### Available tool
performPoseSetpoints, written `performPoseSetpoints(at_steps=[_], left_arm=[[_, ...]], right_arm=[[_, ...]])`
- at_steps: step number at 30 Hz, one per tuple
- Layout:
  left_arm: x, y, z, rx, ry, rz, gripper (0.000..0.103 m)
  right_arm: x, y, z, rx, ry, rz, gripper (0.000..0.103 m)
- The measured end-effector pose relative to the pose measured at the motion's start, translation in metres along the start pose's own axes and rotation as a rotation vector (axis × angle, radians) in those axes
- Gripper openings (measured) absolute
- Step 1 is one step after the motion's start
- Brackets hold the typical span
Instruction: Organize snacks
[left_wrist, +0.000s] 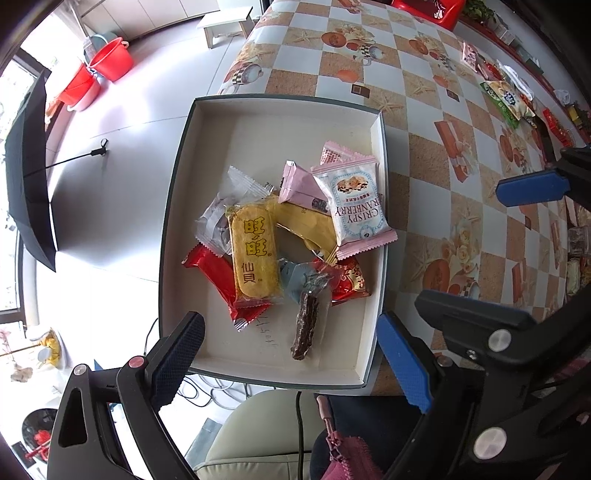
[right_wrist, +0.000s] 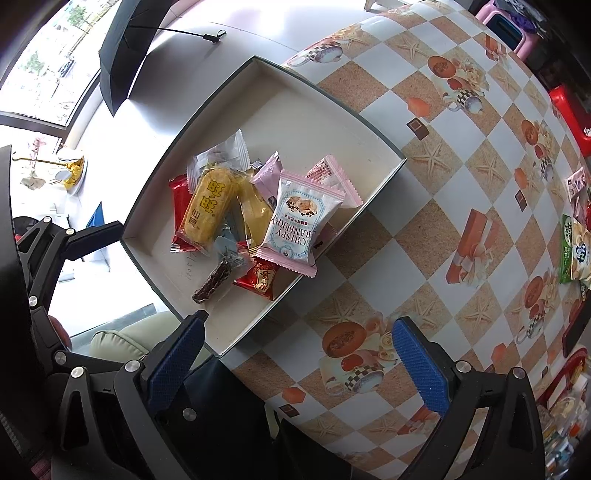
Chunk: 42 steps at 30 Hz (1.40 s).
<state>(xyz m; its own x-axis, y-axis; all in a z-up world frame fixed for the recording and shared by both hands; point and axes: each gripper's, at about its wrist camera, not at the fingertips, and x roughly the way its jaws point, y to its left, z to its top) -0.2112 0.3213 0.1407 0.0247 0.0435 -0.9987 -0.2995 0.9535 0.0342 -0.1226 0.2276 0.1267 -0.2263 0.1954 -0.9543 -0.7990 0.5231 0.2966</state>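
Through the left wrist camera, the left gripper (left_wrist: 291, 365) hangs over the near edge of the box (left_wrist: 177, 192), jaws spread wide with nothing between them. Inside the box lies a heap of snacks: the cranberry crisp packet (left_wrist: 356, 210) leans on the wall nearest the tabletop (left_wrist: 436, 155), the yellow rice cracker (left_wrist: 255, 251) sits in the heap's middle, and a dark meat stick (left_wrist: 306, 325) lies nearest the jaws. More loose snacks (left_wrist: 506, 96) wait well apart from the box, at the tabletop's far edge. The step looks like a pause between placements; next calls for reaching to those loose packets.

Through the right wrist camera, the right gripper (right_wrist: 299, 362) hovers just beside the box's near corner, jaws equally wide and empty, half over the tabletop. A green packet (right_wrist: 570, 251) lies far from the box.
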Motion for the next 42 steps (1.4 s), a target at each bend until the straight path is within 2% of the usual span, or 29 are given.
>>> performPoseSetpoints(at_steps=[11, 21, 29, 42], left_arm=[[0.006, 0.003, -0.001, -0.015, 0.033, 0.014, 0.096], [0.001, -0.002, -0.003, 0.028, 0.013, 0.042, 0.096], [0.009, 0.004, -0.014, -0.01, 0.051, 0.03, 0.096], [0.008, 0.001, -0.013, 0.008, 0.044, 0.04, 0.096]], right_arm=[[0.004, -0.001, -0.006, 0.019, 0.01, 0.002, 0.102], [-0.005, -0.013, -0.008, 0.097, -0.03, 0.026, 0.102], [0.016, -0.009, -0.014, 0.106, 0.033, 0.051, 0.102], [0.013, -0.009, -0.015, 0.114, 0.02, 0.051, 0.102]])
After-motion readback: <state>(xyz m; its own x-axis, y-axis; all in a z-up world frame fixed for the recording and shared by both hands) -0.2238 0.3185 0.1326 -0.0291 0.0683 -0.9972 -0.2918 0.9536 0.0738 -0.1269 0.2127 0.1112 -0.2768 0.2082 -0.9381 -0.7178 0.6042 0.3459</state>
